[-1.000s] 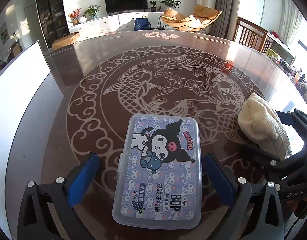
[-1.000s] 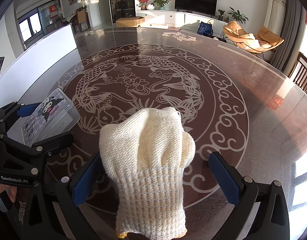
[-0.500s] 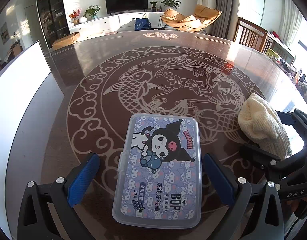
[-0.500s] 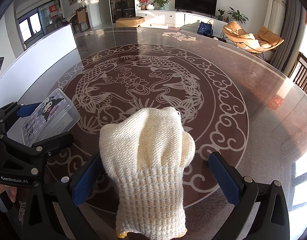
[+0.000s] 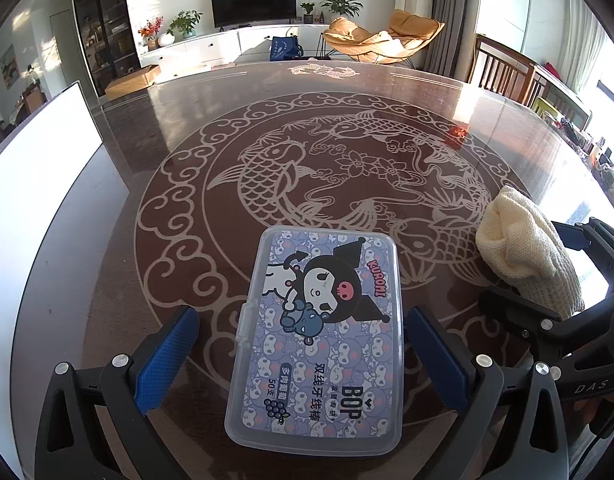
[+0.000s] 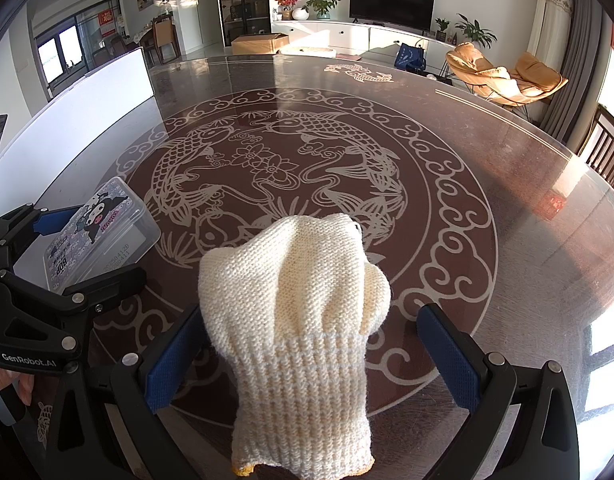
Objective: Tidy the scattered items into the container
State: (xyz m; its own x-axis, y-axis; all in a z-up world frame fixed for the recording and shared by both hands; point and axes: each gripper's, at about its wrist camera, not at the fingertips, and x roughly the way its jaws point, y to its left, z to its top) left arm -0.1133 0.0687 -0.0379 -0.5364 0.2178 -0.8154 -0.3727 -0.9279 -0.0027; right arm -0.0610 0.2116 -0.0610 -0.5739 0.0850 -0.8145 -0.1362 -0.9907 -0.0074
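1. A large, round, dark brown glossy table [image 5: 155,152] with a pale koi-fish and cloud pattern is carrying everything.
2. A clear, flat, rectangular plastic box [image 5: 319,344] with a lilac cartoon-printed label is lying closed on the near part of the table, its clasp facing left.
3. A cream knitted cotton glove [image 6: 299,312] is resting on the near right part, well apart from the box, its ribbed cuff pointing towards the near edge.
4. A white flat board [image 5: 39,152] is sitting at the table's far left edge.
5. Sunlight is glaring off the far right surface.
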